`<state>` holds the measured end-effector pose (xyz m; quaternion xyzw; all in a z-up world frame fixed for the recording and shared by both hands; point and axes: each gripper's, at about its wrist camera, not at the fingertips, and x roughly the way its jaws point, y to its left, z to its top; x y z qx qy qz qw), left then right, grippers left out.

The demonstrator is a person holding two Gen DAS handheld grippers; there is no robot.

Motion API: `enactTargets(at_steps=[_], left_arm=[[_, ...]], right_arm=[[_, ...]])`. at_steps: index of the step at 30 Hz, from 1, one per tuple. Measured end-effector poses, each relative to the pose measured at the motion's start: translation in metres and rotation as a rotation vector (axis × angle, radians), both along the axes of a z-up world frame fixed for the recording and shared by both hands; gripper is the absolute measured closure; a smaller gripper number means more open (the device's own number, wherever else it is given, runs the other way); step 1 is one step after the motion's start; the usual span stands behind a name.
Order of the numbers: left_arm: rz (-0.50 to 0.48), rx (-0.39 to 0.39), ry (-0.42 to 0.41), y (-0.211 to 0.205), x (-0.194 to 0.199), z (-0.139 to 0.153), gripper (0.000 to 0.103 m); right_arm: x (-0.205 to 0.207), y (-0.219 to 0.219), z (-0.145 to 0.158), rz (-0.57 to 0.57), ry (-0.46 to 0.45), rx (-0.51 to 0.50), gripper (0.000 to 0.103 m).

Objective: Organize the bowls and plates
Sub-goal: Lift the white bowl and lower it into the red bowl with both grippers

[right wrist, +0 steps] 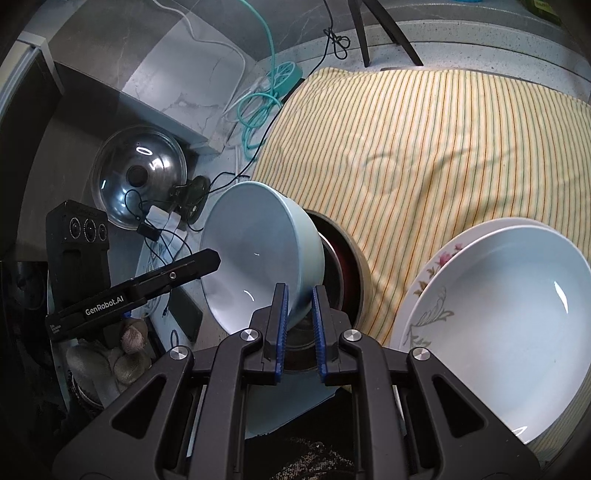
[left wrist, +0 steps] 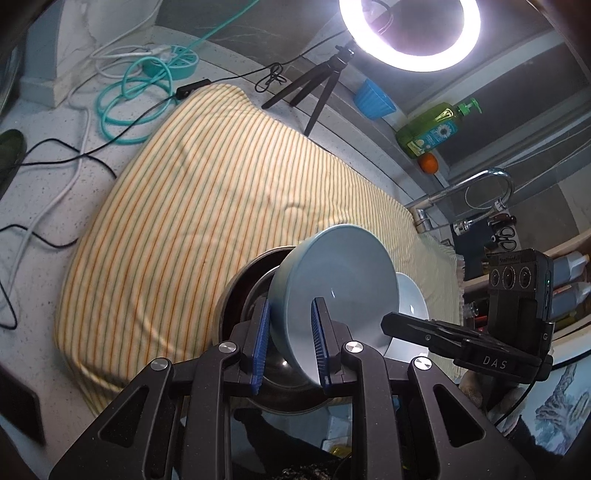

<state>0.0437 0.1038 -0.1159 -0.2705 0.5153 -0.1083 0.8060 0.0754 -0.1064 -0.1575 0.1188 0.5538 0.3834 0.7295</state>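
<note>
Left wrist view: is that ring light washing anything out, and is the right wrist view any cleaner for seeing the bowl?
Left wrist view: the ring light blows out at top, with slight haze around it, but the bowl stays readable. Right wrist view: no lamp in frame, only small glints on the bowl and plate; soft shadows on the cloth; edges bend from fisheye.

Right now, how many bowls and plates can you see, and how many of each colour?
Light blue bowl, held tilted by both grippers: 1
Dark metal bowl, behind the blue one: 1
Pale blue deep plate: 1
White flowered plate, under the pale blue plate: 1
Total: 4
</note>
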Motion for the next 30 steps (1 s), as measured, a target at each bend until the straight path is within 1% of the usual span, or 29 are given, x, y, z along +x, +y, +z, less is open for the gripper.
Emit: enactTargets(at_steps=[7, 18, 21, 25, 26, 28, 30], left_arm=[[-0.002, 0.003, 0.019, -0.002, -0.01, -0.007, 0.083], [-0.01, 0.009, 0.045, -0.005, -0.011, -0.018, 0.083], [-0.011, 0.01, 0.054, -0.005, -0.011, -0.021, 0.083], [-0.009, 0.023, 0.05, -0.005, -0.01, -0.021, 0.083], [-0.008, 0.027, 0.046, -0.005, -0.01, -0.02, 0.083], [-0.007, 0.034, 0.039, -0.004, -0.011, -0.019, 0.083], [-0.006, 0.033, 0.034, -0.003, -0.011, -0.017, 0.083]], right_arm=[[-0.007, 0.002, -0.006, 0.005, 0.024, -0.02, 0.089], [-0.007, 0.004, -0.019, 0.011, 0.042, -0.053, 0.089], [-0.006, 0.006, -0.023, 0.008, 0.051, -0.06, 0.088], [-0.006, 0.008, -0.025, 0.01, 0.057, -0.063, 0.087], [-0.007, 0.009, -0.024, 0.012, 0.046, -0.067, 0.087], [-0.008, 0.009, -0.021, 0.016, 0.018, -0.074, 0.082], [-0.01, 0.009, -0.018, 0.024, 0.006, -0.068, 0.07]])
